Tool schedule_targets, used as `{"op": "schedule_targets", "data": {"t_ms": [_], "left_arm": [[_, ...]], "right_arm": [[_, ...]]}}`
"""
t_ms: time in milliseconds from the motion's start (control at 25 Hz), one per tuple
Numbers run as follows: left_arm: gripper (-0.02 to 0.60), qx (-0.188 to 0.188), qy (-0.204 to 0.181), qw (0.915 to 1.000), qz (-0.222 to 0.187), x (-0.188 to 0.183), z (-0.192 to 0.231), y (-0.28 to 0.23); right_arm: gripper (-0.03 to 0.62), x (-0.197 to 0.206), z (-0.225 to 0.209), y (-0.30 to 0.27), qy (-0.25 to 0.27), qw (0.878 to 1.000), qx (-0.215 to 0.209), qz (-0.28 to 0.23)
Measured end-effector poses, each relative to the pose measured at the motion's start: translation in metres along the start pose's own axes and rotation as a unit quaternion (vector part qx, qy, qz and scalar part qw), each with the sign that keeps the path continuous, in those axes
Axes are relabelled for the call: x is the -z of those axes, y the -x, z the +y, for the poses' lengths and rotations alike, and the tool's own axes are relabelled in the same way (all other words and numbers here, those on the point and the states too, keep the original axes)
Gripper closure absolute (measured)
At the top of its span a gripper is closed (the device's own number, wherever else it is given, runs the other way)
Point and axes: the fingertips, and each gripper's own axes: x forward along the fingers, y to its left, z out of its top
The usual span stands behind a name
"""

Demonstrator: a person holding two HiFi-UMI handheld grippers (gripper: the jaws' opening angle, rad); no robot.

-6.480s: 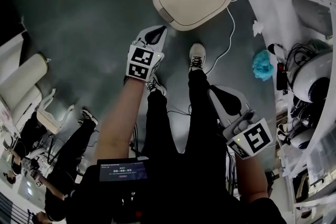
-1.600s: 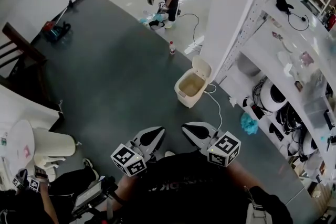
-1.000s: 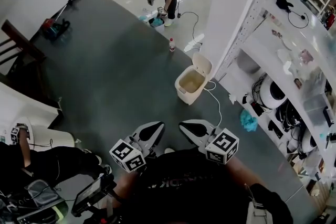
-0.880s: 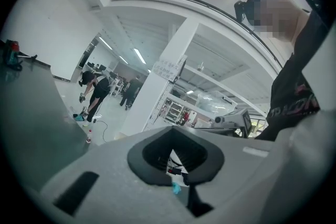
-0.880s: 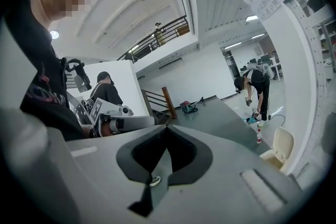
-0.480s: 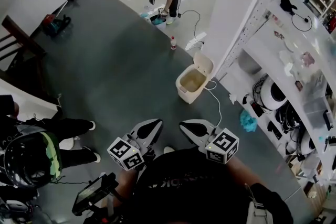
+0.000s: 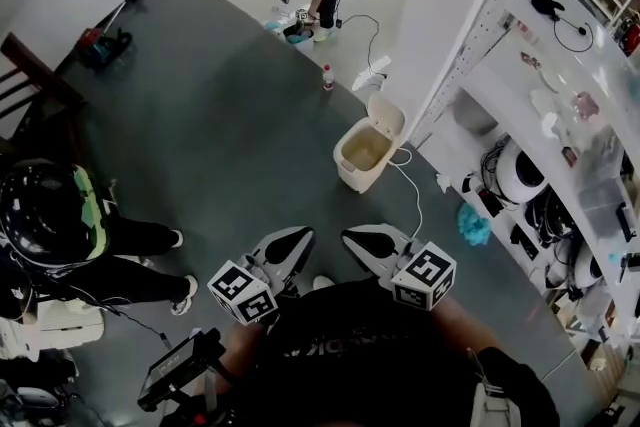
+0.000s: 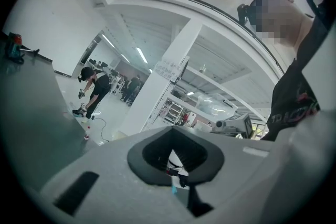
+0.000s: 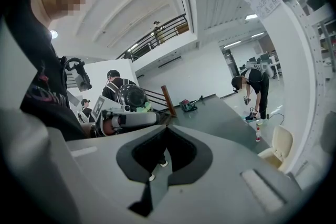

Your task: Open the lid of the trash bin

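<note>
Trash bin (image 7: 362,155) stands lid-up well beyond the left tool (image 7: 298,237) and right tool (image 7: 354,238), both closed together, empty.

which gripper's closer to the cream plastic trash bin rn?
Right, narrowly. In the head view the right gripper sits almost straight below the cream plastic trash bin; the left gripper is offset further left. Both are well short of it.

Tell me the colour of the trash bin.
The trash bin is cream; the head view shows it best.
</note>
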Motion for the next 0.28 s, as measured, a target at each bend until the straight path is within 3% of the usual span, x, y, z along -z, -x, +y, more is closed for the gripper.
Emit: {"op": "schedule_targets", "data": {"t_ms": [280], "left_arm": [[0.581, -0.001, 0.006, 1.0000, -0.005, 0.0011, 0.0029, -0.0024]], "right_arm": [[0.586, 0.0009, -0.0041, 0.0026, 0.003, 1.000, 0.002, -0.001]]}}
